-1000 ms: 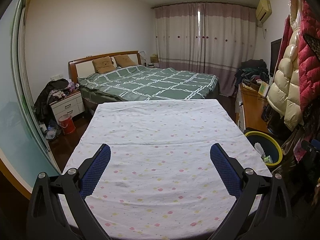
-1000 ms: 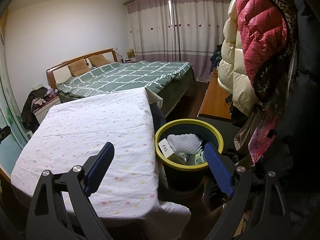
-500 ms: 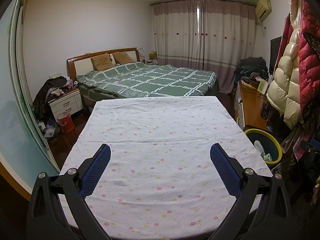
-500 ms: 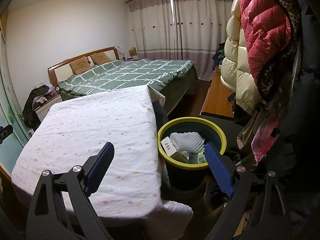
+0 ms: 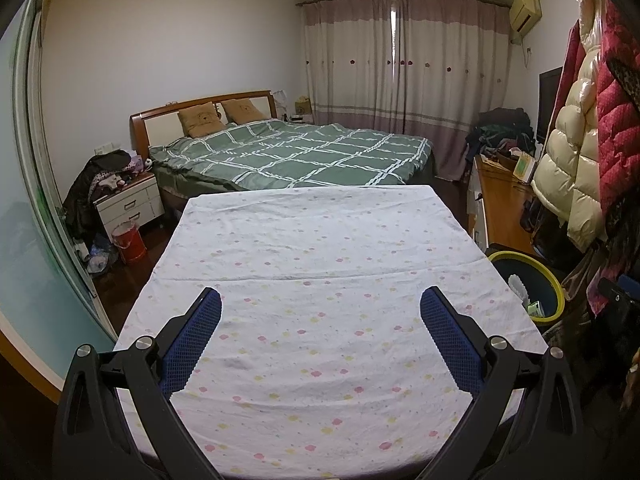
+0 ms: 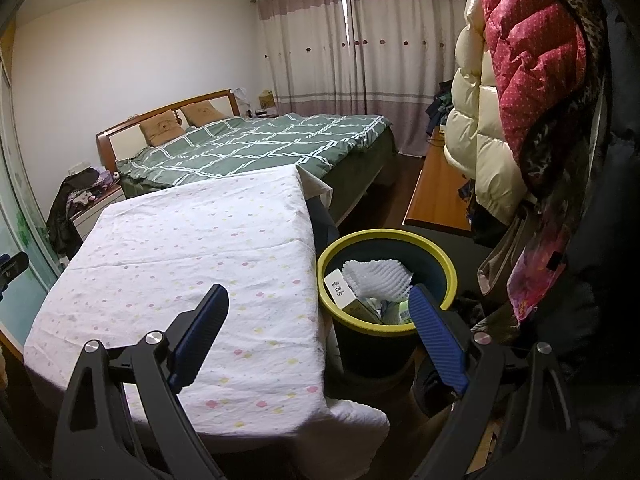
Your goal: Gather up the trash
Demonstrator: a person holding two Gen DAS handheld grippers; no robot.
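A dark bin with a yellow rim [image 6: 450, 270] stands on the floor at the right side of a table covered by a white dotted cloth [image 6: 192, 256]. The bin holds white foam netting [image 6: 378, 278], a white box [image 6: 340, 290] and other scraps. It also shows in the left wrist view [image 5: 558, 286]. My right gripper [image 6: 316, 300] is open and empty, above the table's right edge and the bin. My left gripper [image 5: 320, 306] is open and empty over the cloth [image 5: 320, 248].
A green checked bed [image 5: 296, 152] lies beyond the table. A wooden sideboard [image 6: 436, 196] and hanging puffer coats [image 6: 520, 80] crowd the right. A white nightstand [image 5: 130, 202] and a red bucket [image 5: 129, 242] stand on the left, by a glass door [image 5: 24, 216].
Both views have drifted slightly, with the table and bin sitting a little higher in frame. Both grippers stay open and empty.
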